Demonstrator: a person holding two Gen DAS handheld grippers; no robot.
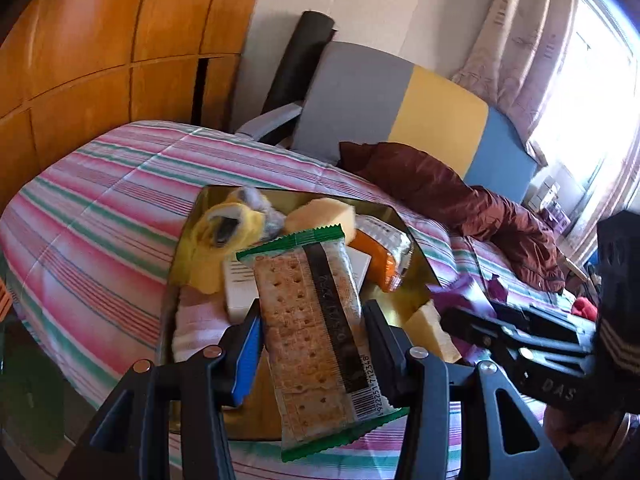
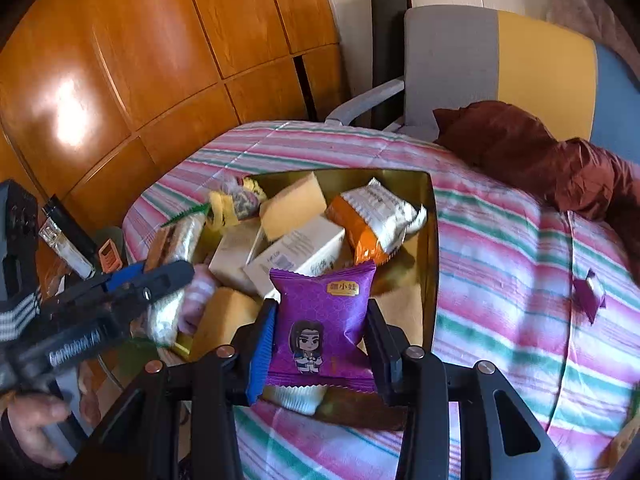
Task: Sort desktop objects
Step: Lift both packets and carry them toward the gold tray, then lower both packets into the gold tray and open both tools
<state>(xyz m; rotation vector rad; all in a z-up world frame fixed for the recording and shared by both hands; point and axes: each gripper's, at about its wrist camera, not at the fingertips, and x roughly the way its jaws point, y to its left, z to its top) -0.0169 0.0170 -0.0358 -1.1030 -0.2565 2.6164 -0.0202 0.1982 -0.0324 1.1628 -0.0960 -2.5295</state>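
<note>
My left gripper (image 1: 312, 320) clamps the cracker packet (image 1: 316, 332); my right gripper (image 2: 322, 328) clamps the purple snack pouch (image 2: 322, 320). Gold tray (image 2: 430, 240) at 12 o'clock.

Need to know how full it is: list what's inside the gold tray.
In the gold tray: orange snack packet, yellow sponges, white boxes, yellow toy. Whatever lies beneath them is covered.

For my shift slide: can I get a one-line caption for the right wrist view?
Right gripper clamps a purple snack packet above the gold tray of snacks on the striped quilt.
</note>
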